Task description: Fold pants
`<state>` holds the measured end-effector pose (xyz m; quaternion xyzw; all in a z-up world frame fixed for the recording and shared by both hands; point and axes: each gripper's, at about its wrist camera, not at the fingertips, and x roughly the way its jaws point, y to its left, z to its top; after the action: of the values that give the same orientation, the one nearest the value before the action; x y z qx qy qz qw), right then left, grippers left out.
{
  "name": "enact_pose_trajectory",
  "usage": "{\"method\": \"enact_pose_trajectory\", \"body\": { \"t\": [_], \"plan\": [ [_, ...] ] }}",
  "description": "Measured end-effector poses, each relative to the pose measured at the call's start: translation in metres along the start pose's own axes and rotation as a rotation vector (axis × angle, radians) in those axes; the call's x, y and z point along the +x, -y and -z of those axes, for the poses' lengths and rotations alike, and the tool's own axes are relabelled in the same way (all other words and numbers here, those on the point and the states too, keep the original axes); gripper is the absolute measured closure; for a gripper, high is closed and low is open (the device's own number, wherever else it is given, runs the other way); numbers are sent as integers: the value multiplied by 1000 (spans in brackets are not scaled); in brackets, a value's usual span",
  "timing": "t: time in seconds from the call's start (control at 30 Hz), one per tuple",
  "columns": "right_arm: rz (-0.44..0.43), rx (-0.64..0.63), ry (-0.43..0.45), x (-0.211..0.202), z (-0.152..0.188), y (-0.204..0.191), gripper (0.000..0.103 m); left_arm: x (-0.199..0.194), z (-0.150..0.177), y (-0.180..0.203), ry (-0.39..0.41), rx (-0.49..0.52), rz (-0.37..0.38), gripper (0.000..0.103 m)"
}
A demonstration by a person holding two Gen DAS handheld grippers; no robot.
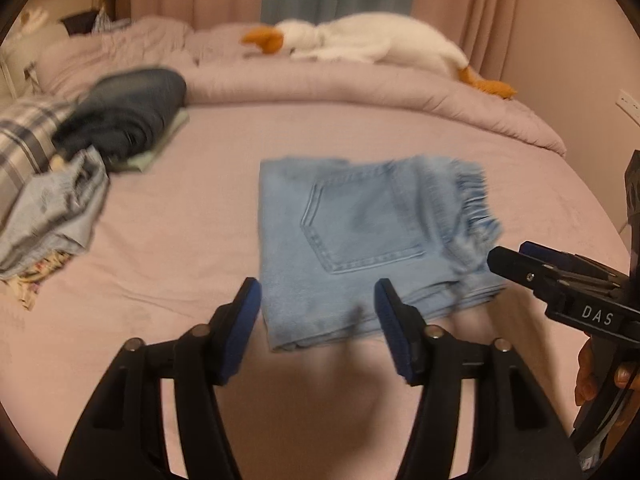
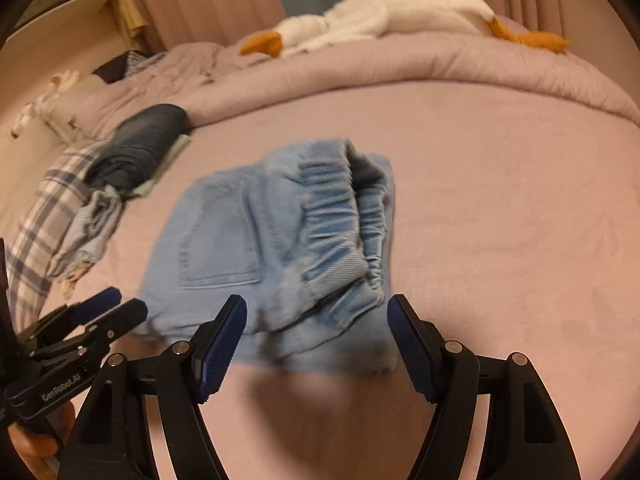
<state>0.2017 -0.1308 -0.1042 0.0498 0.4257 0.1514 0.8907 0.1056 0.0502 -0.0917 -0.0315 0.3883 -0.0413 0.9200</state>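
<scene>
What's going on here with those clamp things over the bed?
A person is folding pants using a hand-held gripper in each hand. The light blue jeans lie folded into a compact rectangle on the pink bed sheet, back pocket up. The left gripper and right gripper both hang open above the near edge, holding nothing. A pile of other clothes sits to the left, a plush goose beyond.

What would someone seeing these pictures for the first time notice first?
First, the folded light blue jeans lying in the middle of the pink bedsheet, back pocket up. Just short of them, the left gripper and the right gripper both stand open with nothing between their blue pads. Next, the big white plush goose stretched along the rumpled duvet at the far side, and the pile of clothes at the left edge.
</scene>
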Motion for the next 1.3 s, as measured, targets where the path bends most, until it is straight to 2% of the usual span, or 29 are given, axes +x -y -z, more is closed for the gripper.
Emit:
{"method": "enact_pose_trajectory", "body": {
  "t": [0.07, 0.1, 0.13, 0.2, 0.27, 0.3, 0.43, 0.67, 0.97, 1.3],
  "plan": [
    [-2, -18, 27, -16, 1, -5, 30, -18, -2, 6, 29, 10, -6, 23],
    [-1, -28, 42, -26, 2, -8, 30, -24, -2, 9, 36, 16, -14, 20],
    [0, -35, 48, -32, 3, -10, 30, -32, -2, 12, 38, 26, -23, 13],
    [3, -54, 59, -46, 6, -15, 23, -43, -1, 16, 37, 31, -25, 7],
    [7, -65, 67, -54, 7, -17, 9, -54, 1, 17, 43, 16, -26, 2],
    [7, -72, 74, -59, 8, -18, 8, -59, 1, 16, 43, 5, -35, 0],
    [2, -102, 87, -76, 12, -23, 4, -76, 3, 18, 28, -42, -56, 1],
    [-27, -125, 92, -100, 19, -36, 3, -98, 6, 25, 24, -35, -57, 1],
    [-15, -134, 90, -105, 27, -42, 3, -100, 11, 30, 8, -18, -108, 1],
    [-11, -139, 96, -112, 27, -45, 3, -100, 13, 33, 7, -13, -115, 1]
  ]
}}
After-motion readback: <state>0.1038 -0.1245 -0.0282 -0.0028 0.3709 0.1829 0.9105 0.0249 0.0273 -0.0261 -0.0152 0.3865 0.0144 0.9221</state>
